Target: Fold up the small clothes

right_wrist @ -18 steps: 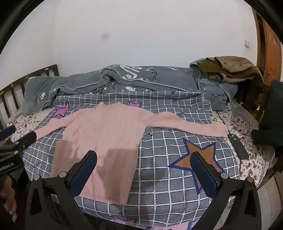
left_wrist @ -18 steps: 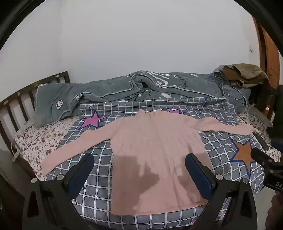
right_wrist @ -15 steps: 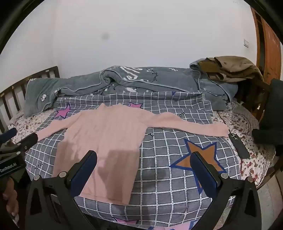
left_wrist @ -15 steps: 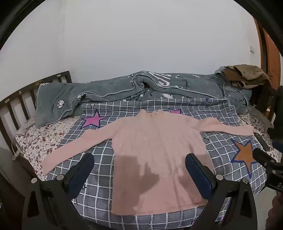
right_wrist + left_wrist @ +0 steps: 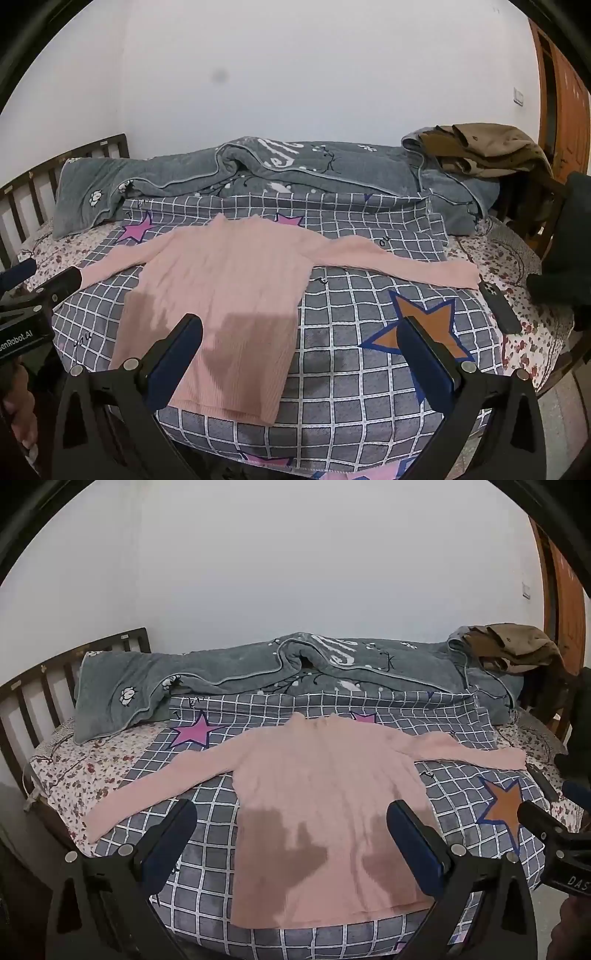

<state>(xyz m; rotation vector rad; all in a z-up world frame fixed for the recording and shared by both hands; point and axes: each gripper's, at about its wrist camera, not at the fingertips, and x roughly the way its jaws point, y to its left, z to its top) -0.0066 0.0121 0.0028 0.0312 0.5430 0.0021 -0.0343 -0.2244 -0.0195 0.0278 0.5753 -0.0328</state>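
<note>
1. A pink long-sleeved sweater [image 5: 325,797] lies flat on the bed [image 5: 74,775], spread on a grey checked blanket [image 5: 207,849] printed with stars. Its hem reaches toward the bed's near edge, its collar points to the far edge, and both sleeves stretch out sideways.
2. The left tongs [image 5: 291,834] hang above the near edge with the jaws spread wide and nothing between them (their shadow falls on the sweater's lower half).
3. The right tongs [image 5: 301,350] are likewise released and empty, held over the near edge with the sweater's hem corner beside one finger and an orange star [image 5: 424,328] by the other.
4. In the left wrist view the right tongs show at the right side, near the bed's right edge; in the right wrist view the left tongs [image 5: 37,284] show at the left, close to the sweater's left cuff.
5. A rumpled grey quilt [image 5: 295,668] runs along the far edge of the bed.
6. A brown garment [image 5: 487,147] is heaped at the far right corner.
7. A dark phone [image 5: 498,306] lies on the floral sheet just beside the right cuff.
8. A slatted wooden headboard [image 5: 37,686] stands at the left edge.
</note>
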